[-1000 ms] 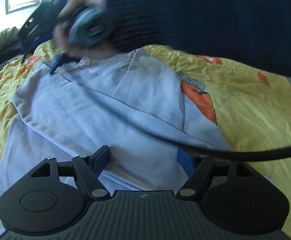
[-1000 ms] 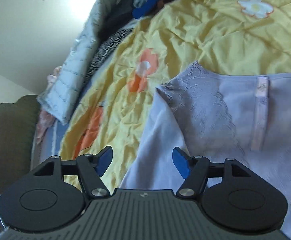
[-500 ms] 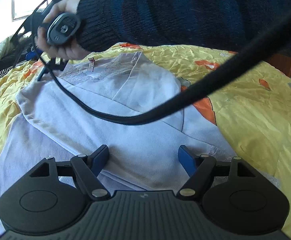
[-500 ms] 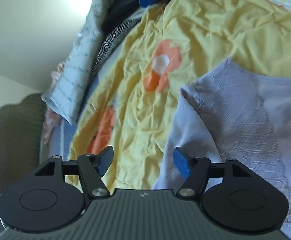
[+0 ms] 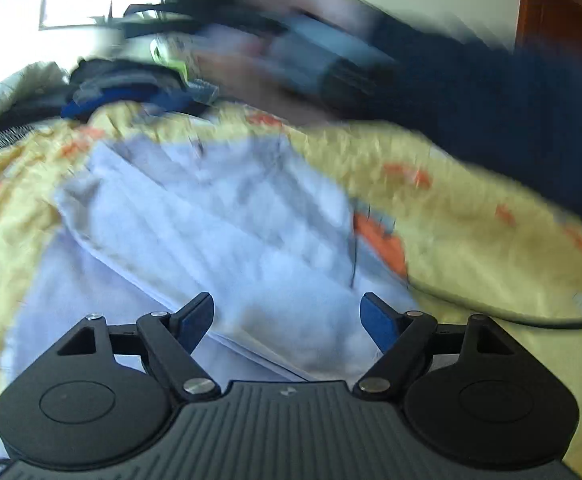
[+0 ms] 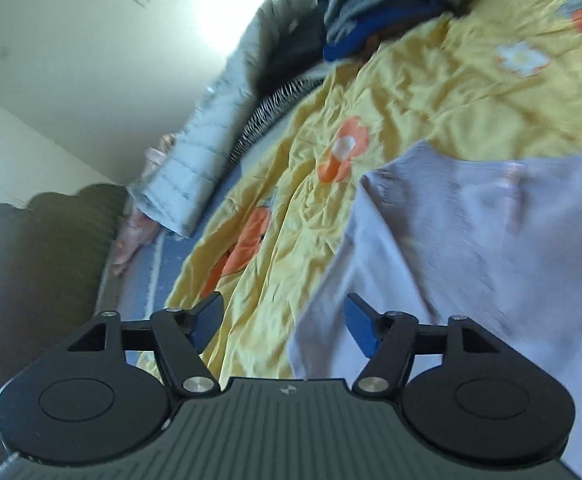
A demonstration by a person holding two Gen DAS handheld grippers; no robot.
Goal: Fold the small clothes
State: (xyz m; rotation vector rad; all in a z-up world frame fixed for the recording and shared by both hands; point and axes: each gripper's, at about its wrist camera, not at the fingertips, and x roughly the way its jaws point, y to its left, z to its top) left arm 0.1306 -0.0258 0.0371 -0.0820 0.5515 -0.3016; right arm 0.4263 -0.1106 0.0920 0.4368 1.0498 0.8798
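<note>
A pale lavender garment (image 5: 219,236) lies partly folded on the yellow flowered bedspread (image 5: 471,216). My left gripper (image 5: 287,314) is open and empty, low over the garment's near part. In the right wrist view the same garment (image 6: 491,240) fills the right side, its left edge on the bedspread (image 6: 411,92). My right gripper (image 6: 283,320) is open and empty, held above that left edge. In the left wrist view the hand with the right gripper (image 5: 291,60) shows blurred above the garment's far end.
A pile of dark and blue clothes (image 6: 379,8) lies at the bed's far end, also in the left wrist view (image 5: 123,88). A pale quilted jacket (image 6: 211,132) and striped cloth lie along the bed's left edge. A black cable (image 5: 531,320) trails over the bedspread at right.
The right gripper has lifted and pulled back from the garment's lace edge. The cable has dropped from across the left view to the bedspread at right. Both views are now motion-blurred.
</note>
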